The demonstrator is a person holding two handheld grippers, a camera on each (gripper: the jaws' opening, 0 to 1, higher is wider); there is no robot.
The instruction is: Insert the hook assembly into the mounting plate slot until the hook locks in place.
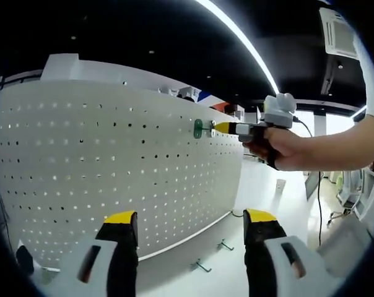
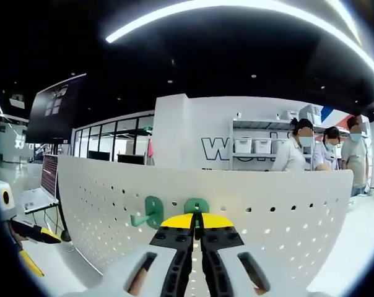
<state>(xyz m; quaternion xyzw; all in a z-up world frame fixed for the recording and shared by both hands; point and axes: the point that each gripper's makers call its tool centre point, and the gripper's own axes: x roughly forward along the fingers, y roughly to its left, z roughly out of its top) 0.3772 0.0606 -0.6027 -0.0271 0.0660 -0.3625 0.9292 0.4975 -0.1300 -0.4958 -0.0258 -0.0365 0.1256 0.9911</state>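
dark ceiling (image 2: 174, 62) | light strip (image 2: 236, 9) | shelving (image 2: 255, 145) | windows (image 2: 106, 145)

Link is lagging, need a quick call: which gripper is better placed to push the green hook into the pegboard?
Right. The right gripper is at the pegboard, jaws closed on a green hook. The left gripper hangs back, open and empty.

hooks (image 2: 151, 214) on pegboard (image 2: 286, 210) — side by side
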